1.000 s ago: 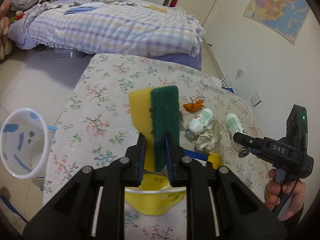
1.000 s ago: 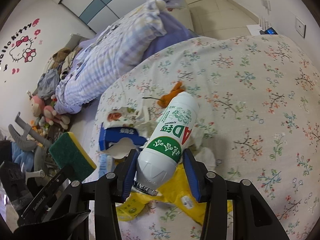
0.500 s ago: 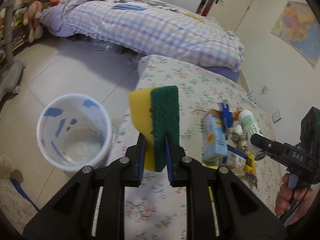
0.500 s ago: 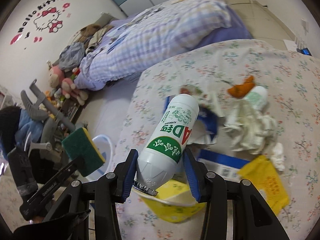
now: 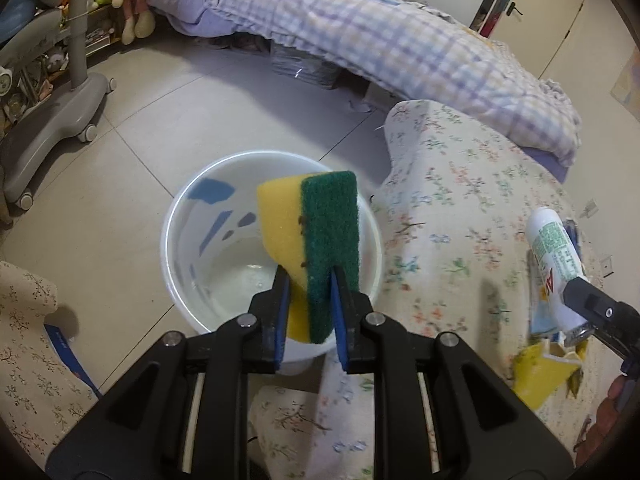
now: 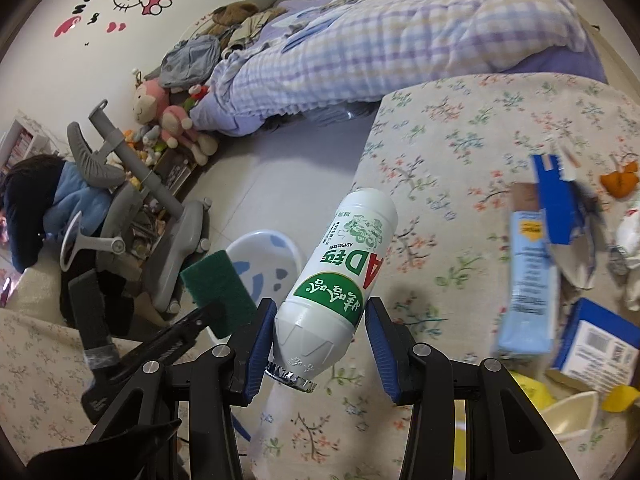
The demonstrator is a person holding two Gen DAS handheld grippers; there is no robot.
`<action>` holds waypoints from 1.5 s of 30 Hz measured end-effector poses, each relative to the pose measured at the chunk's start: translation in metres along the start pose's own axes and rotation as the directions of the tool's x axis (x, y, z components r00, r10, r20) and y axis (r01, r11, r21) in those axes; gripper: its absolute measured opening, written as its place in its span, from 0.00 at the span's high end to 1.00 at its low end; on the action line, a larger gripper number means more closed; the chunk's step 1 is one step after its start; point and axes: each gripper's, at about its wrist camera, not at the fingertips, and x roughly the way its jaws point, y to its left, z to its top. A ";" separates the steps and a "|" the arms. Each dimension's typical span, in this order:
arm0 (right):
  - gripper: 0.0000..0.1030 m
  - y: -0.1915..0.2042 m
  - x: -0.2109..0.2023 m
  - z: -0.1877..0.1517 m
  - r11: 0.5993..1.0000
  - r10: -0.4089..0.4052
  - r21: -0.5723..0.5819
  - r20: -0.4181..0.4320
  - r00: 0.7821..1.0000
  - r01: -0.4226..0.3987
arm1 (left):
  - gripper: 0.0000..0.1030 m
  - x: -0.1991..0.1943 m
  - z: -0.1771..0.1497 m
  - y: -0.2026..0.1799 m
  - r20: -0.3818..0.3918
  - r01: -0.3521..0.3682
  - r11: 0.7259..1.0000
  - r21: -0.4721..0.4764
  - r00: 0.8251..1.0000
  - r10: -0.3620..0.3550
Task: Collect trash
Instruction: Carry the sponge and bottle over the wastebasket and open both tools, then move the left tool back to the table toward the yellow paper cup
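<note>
1. Presently, a yellow-and-green sponge (image 5: 318,248) is being pinched upright in the left gripper (image 5: 308,296), its blue pads pressing narrowly on the lower part; it is being held over the white bin (image 5: 180,216) standing on the floor beside the near-left edge of the tabletop (image 5: 460,208).
2. A white drink bottle (image 6: 340,288) is being clamped neck-down in the right gripper (image 6: 320,340), and it is being carried above the tabletop near that same edge, not yet over the bin.
3. If the sponge is being let go while sitting toward the bin's table-side rim, it is likely being sent onto the rim or the floor; the offset would be the cause.
4. The bottle is being held by its tapered shoulder, so a slip is being risked; a crossing of the two tools over the bin could also knock either load aside.
5. Farther along the tabletop, a blue carton (image 6: 556,200), a pale blue packet (image 6: 528,280), a yellow wrapper (image 5: 540,376) and an orange scrap (image 6: 620,180) are being left for later passes.
6. Compared with a second ago, the bin is being seen directly beneath the sponge instead of off at the left, and the bottle is being viewed over the table's edge instead of above the litter pile.
</note>
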 end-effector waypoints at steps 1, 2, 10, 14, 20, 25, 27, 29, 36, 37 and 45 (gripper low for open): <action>0.54 0.002 0.006 0.000 1.000 -0.001 -0.002 -0.007 1.000 0.001 | 0.79 0.004 -0.001 0.004 -0.003 0.003 1.000 -0.004 1.000 -0.003; 0.54 0.005 0.015 -0.001 1.000 -0.002 -0.004 -0.018 1.000 0.002 | 0.78 0.007 0.000 0.008 -0.004 0.004 1.000 -0.006 1.000 -0.004; 0.54 0.016 0.051 -0.004 1.000 -0.012 -0.021 -0.065 0.998 0.010 | 0.18 -0.004 -0.002 0.034 0.001 -0.126 0.991 -0.040 0.992 0.126; 0.54 0.035 0.069 -0.008 0.998 -0.002 -0.057 -0.089 0.996 -0.003 | 0.16 -0.013 -0.003 0.054 -0.057 -0.209 0.973 -0.093 0.977 0.204; 0.54 0.066 0.107 -0.011 0.993 0.039 -0.104 -0.157 0.987 -0.056 | 0.15 -0.022 -0.009 0.073 -0.072 -0.294 0.951 -0.094 0.955 0.288; 0.54 0.077 0.145 -0.010 0.992 0.014 -0.118 -0.230 0.973 -0.042 | 0.15 -0.022 -0.009 0.078 -0.094 -0.338 0.938 -0.073 0.939 0.331; 0.54 0.080 0.158 -0.011 0.992 0.002 -0.124 -0.250 0.968 -0.034 | 0.15 -0.024 -0.008 0.082 -0.094 -0.342 0.936 -0.080 0.938 0.335; 0.54 0.084 0.167 -0.012 0.991 -0.008 -0.133 -0.262 0.965 -0.027 | 0.15 -0.025 -0.008 0.083 -0.091 -0.339 0.937 -0.090 0.939 0.331; 0.34 0.092 0.166 -0.010 0.989 -0.013 -0.144 -0.260 0.966 -0.025 | 0.15 -0.026 -0.006 0.083 -0.092 -0.342 0.936 -0.088 0.938 0.334; 0.34 0.094 0.161 -0.008 0.988 -0.016 -0.155 -0.242 0.970 -0.023 | 0.15 -0.027 -0.007 0.083 -0.090 -0.339 0.936 -0.090 0.939 0.331; 0.34 0.079 0.108 -0.004 0.991 -0.036 -0.135 -0.152 0.988 0.015 | 0.15 -0.034 -0.008 0.076 -0.070 -0.311 0.947 -0.086 0.950 0.306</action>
